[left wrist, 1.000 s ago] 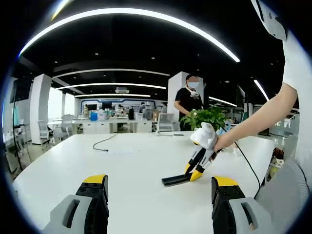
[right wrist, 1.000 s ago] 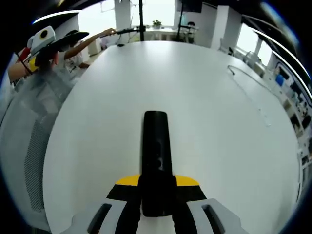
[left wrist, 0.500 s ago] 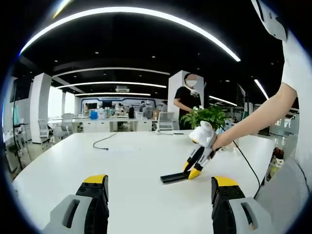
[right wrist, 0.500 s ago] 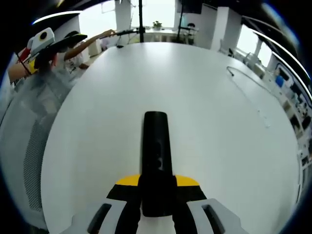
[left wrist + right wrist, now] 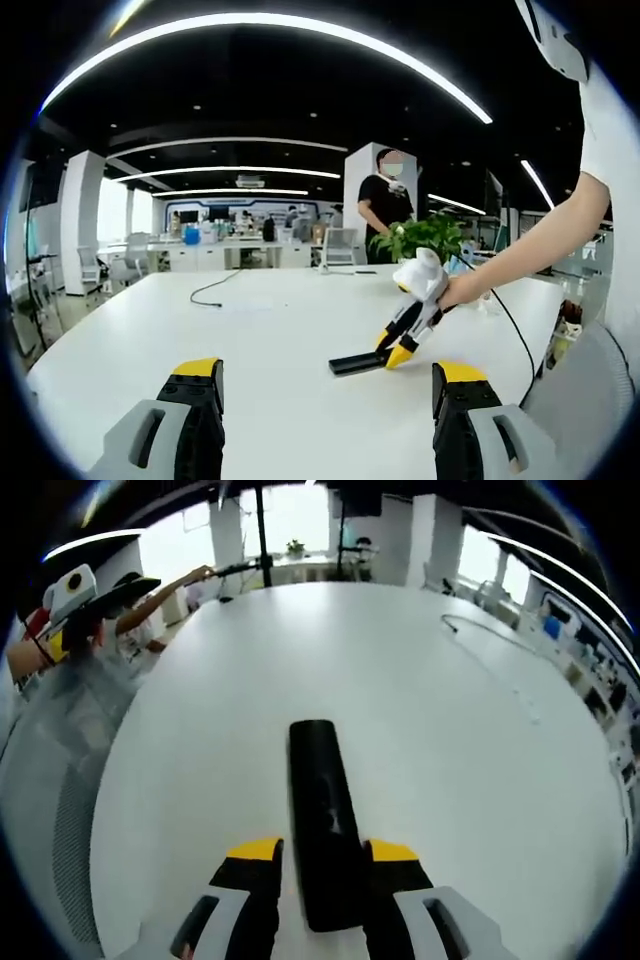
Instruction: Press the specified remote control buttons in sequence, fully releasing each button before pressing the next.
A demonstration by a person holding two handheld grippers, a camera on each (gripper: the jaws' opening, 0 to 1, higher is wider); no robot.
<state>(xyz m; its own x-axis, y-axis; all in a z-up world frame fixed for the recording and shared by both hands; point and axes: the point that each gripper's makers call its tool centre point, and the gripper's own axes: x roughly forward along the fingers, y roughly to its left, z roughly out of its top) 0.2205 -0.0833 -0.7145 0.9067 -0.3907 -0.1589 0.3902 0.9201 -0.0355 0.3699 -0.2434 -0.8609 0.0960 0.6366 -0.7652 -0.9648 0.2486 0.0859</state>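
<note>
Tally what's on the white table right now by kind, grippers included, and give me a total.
Remote controls: 1, the black remote lying on the table
Grippers: 2, the right gripper with its jaws on either side of the remote, the left gripper open above bare tabletop
Cables: 1, the dark cable at the far side
Total: 4
</note>
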